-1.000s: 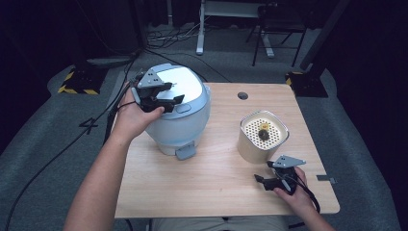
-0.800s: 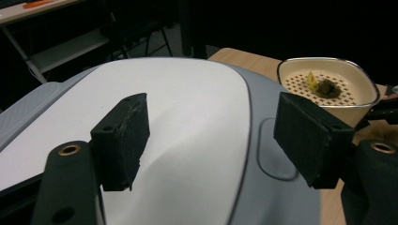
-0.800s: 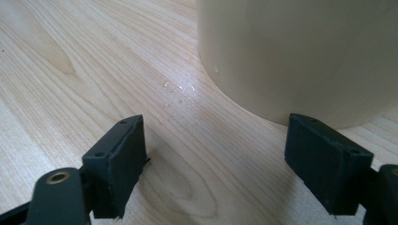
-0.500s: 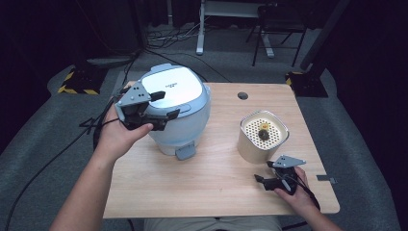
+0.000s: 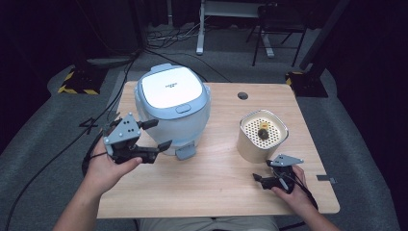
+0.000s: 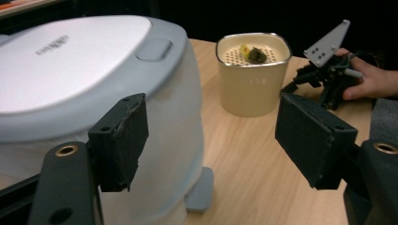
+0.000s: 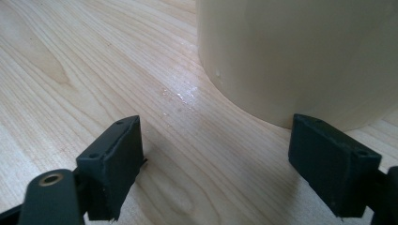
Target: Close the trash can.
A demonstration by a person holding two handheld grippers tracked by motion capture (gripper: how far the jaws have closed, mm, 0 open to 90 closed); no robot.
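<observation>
- Standing on the wooden table (image 5: 216,187): rice cooker (image 5: 172,109), white lid shut, at the left half.
- Left gripper (image 5: 153,141): jaws wide, just been opening, nothing between them; held just beside the cooker's left front, not touching it.
- Right gripper (image 5: 260,179): jaws wide, empty, low over the table near the cream container (image 5: 262,135).
- Container: perforated top with a small dark-and-yellow item (image 5: 263,132) on it.

A wooden table (image 5: 216,192) is standing on grey floor (image 5: 43,144). A white cooker (image 5: 172,108) with a closed lid is sitting on its left half. A cream canister (image 5: 262,137) is sitting on the right half, well apart from the cooker. A round hole (image 5: 243,95) is showing near the far edge.
</observation>
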